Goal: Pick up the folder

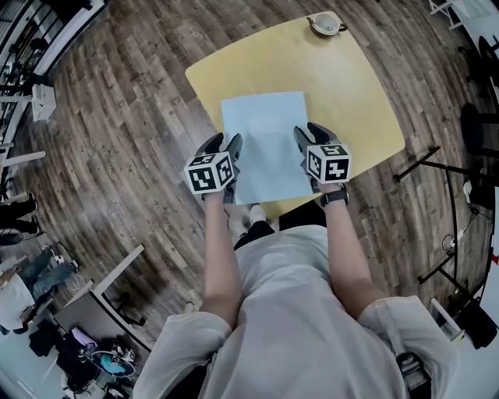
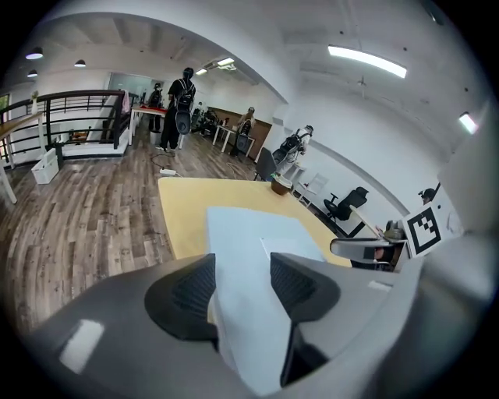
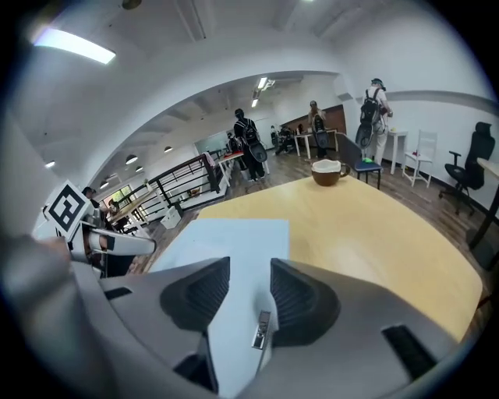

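Note:
A pale blue folder (image 1: 265, 144) lies flat on the yellow table (image 1: 351, 86), reaching its near edge. My left gripper (image 1: 224, 145) is at the folder's left edge and my right gripper (image 1: 312, 135) at its right edge. In the left gripper view the folder (image 2: 249, 234) runs between the dark ribbed pads (image 2: 191, 290) of the left gripper (image 2: 242, 284), which stand apart from it. The right gripper view shows the right gripper (image 3: 249, 292) likewise astride the folder (image 3: 234, 241), pads clear of the sheet. A small metal clip (image 3: 262, 331) shows near the right pad.
A brown cup (image 1: 323, 23) stands at the table's far corner, also seen as the cup (image 3: 329, 171) in the right gripper view. Wooden floor surrounds the table. Black stands (image 1: 437, 171) rise at the right. People stand far back in the room (image 2: 181, 109).

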`<state>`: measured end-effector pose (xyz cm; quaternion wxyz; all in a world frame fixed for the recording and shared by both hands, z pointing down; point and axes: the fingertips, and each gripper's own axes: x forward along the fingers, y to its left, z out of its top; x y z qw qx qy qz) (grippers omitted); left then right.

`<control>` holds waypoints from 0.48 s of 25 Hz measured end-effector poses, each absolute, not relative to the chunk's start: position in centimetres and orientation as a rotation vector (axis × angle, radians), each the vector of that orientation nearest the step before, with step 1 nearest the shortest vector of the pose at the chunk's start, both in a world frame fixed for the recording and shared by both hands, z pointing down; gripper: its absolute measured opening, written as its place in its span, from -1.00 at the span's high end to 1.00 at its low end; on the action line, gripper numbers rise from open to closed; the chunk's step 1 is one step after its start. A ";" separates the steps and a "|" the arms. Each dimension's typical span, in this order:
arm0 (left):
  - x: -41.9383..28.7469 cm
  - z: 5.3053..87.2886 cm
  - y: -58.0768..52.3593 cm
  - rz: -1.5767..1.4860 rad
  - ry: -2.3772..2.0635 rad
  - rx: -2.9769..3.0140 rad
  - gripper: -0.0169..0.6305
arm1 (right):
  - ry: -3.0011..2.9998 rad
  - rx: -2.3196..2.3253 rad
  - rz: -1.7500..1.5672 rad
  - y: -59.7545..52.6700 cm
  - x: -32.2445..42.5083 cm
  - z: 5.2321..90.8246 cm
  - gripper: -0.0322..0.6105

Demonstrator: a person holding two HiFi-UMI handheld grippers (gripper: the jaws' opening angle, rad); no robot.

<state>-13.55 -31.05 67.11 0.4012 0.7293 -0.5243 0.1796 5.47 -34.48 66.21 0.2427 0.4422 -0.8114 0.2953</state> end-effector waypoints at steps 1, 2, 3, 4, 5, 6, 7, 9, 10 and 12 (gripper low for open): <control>-13.6 67.4 -31.0 0.453 -1.324 1.837 0.28 | -2.211 1.216 0.827 -34.4 5.7 66.5 0.43; -13.7 67.7 -30.9 0.443 -1.324 1.828 0.21 | -2.204 1.221 0.845 -34.3 5.9 66.8 0.39; -13.8 67.9 -30.9 0.422 -1.325 1.816 0.13 | -2.195 1.225 0.861 -34.2 6.0 67.1 0.34; -13.8 68.1 -30.9 0.395 -1.322 1.802 0.06 | -2.187 1.228 0.878 -34.1 6.2 67.4 0.30; -13.9 68.3 -30.8 0.369 -1.316 1.787 -0.01 | -2.181 1.229 0.897 -34.0 6.3 67.8 0.21; -13.8 68.5 -30.8 0.352 -1.307 1.776 -0.08 | -2.176 1.231 0.919 -34.0 6.4 68.1 0.17; -13.8 68.7 -30.7 0.346 -1.297 1.769 -0.13 | -2.173 1.232 0.944 -33.9 6.5 68.4 0.12; -13.5 69.3 -30.6 0.346 -1.273 1.757 -0.21 | -2.170 1.233 1.012 -33.7 6.5 69.0 0.05; -13.4 69.6 -30.5 0.341 -1.259 1.748 -0.24 | -2.169 1.234 1.048 -33.7 6.5 69.4 0.02; -12.9 70.1 -30.3 0.318 -1.226 1.727 -0.29 | -2.167 1.232 1.100 -33.5 6.5 69.7 -0.02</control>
